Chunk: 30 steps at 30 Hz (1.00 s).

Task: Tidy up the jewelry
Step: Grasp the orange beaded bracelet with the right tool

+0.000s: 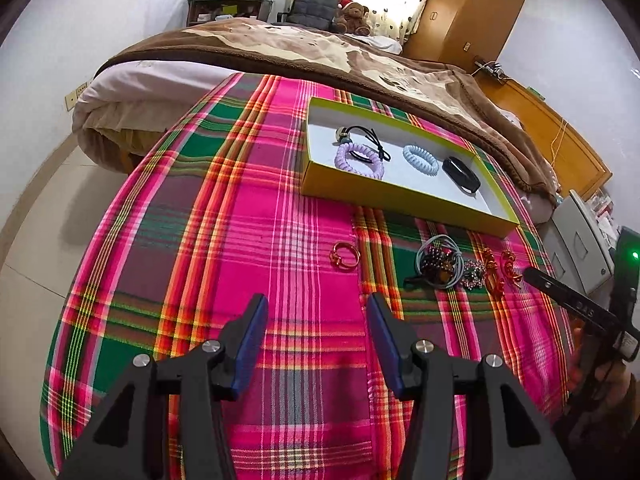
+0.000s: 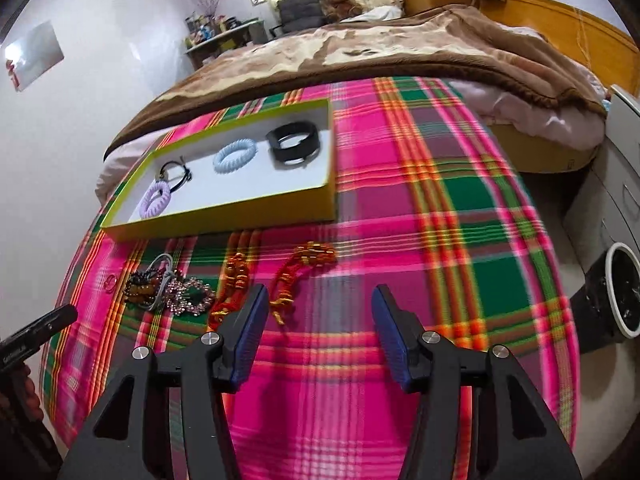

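A: Where do we stand with the jewelry?

B: Both our tongs are spread wide and hold nothing. The left tongs (image 1: pixel 316 322) hang over bare plaid cloth (image 1: pixel 224 240) on the tabletop, and the right tongs (image 2: pixel 320 314) do the same, with a red knotted cord (image 2: pixel 298 276) just beyond the left pad.

A: And the box?

B: The yellow-green tray (image 1: pixel 400 196) already holds a lilac coil tie (image 1: pixel 360 159), a pale blue coil tie (image 1: pixel 421 159), a black band (image 1: pixel 461 174) and a black elastic with a bead (image 1: pixel 362 136). We judge the sorting partly done.

A: What is left outside?

B: A gold ring (image 1: pixel 345 255) lies alone near the left tongs. To its right sits a tangle: a grey elastic with dark beads (image 1: pixel 438 262), a sparkly piece (image 2: pixel 190 296) and a second red cord (image 2: pixel 232 288).

A: So our next pick?

B: We are between picks, I think. The right tongs need only a short reach to straddle the red cord, then close on its thick knotted part. The ring looks harder: thin, flat on the cloth.
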{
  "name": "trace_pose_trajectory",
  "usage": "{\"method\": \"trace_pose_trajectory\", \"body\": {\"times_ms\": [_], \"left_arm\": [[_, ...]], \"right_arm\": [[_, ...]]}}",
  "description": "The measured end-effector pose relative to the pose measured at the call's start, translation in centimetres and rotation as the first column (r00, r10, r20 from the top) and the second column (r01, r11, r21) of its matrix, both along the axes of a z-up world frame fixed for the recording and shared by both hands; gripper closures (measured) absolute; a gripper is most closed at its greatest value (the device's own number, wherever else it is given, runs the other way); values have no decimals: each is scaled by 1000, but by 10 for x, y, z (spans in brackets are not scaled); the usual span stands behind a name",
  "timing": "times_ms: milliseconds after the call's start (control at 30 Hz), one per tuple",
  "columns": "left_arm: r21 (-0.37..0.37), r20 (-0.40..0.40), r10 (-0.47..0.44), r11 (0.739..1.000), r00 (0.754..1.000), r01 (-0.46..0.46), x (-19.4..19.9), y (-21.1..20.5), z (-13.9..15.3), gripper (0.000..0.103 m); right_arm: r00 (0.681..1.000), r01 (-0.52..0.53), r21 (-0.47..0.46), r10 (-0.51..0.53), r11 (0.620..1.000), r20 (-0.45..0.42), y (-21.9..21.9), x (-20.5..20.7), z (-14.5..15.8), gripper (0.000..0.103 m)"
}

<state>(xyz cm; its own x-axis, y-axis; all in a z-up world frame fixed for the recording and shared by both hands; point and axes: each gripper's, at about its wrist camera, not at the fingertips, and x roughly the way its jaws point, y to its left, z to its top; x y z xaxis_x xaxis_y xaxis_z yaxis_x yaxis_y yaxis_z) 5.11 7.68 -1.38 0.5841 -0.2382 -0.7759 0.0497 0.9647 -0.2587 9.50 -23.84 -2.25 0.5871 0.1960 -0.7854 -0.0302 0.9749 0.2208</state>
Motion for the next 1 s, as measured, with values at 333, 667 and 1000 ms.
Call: {"method": "trace_pose_trajectory", "body": {"times_ms": [333,667,1000], "left_arm": [[0,-10,22,1000,1000,-22,1,12,-3,50],[12,-24,17,1000,1000,-16,5,6,-5,50],[34,-45,11,999,999,-9,10,-6,-7,50]], "right_arm": [[999,24,-84,-26,996,-22,17,23,-8,49],[1000,27,-194,-25,981,14,26,16,-10,71],[999,47,-101,-45,994,20,6,10,-8,94]]}}
